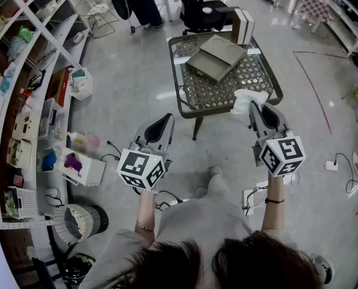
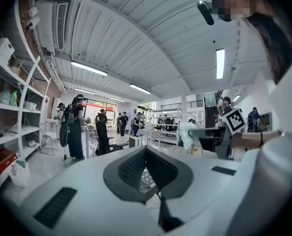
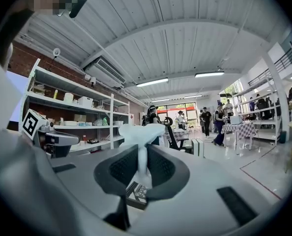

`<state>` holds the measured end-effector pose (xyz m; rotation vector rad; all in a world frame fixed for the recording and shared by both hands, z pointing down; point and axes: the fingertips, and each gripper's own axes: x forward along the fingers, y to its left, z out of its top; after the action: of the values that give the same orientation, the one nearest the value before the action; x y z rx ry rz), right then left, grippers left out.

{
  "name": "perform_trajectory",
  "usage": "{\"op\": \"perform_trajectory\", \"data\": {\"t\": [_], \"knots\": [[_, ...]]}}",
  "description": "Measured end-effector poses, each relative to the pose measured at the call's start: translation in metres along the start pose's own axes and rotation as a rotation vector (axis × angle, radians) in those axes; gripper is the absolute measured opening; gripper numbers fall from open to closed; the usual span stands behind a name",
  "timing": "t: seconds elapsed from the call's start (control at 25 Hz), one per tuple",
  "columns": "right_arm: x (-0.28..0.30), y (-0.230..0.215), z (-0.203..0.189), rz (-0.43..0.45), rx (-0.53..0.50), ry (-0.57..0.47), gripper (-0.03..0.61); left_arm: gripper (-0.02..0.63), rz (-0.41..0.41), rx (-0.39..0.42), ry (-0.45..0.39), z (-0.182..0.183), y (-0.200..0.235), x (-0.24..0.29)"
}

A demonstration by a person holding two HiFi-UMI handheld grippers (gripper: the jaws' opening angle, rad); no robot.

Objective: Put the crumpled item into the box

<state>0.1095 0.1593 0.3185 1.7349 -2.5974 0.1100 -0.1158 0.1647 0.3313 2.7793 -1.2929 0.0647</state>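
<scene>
1. Two hand-held grippers: the left hand-held gripper [image 1: 166, 119] has its jaws together at the tips, with nothing between them.
2. The right hand-held gripper [image 1: 254, 107] is clamped on one crumpled white paper [image 1: 249, 97], which appears over the near right edge of the desk [image 1: 187, 106].
3. One open grey box [image 1: 217, 56] lies tilted on the desk, far left of the paper.
4. One upright case [image 1: 243, 25] stands at the far right corner.
5. One office chair [image 1: 202, 9] stands beyond the desk, and shelves [image 1: 22, 104] line the left side.
</scene>
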Motion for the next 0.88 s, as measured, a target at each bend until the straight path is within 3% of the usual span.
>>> {"op": "perform_trajectory", "data": {"t": [0.4, 0.88], "knots": [[0.027, -0.015, -0.012, 0.009, 0.031, 0.039, 0.061, 0.017, -0.002, -0.034, 0.03, -0.01, 0.013, 0.026], [0.099, -0.067, -0.005, 0.079, 0.069, 0.025, 0.061, 0.017, 0.022, -0.028, 0.007, 0.008, 0.047, 0.103]]}}
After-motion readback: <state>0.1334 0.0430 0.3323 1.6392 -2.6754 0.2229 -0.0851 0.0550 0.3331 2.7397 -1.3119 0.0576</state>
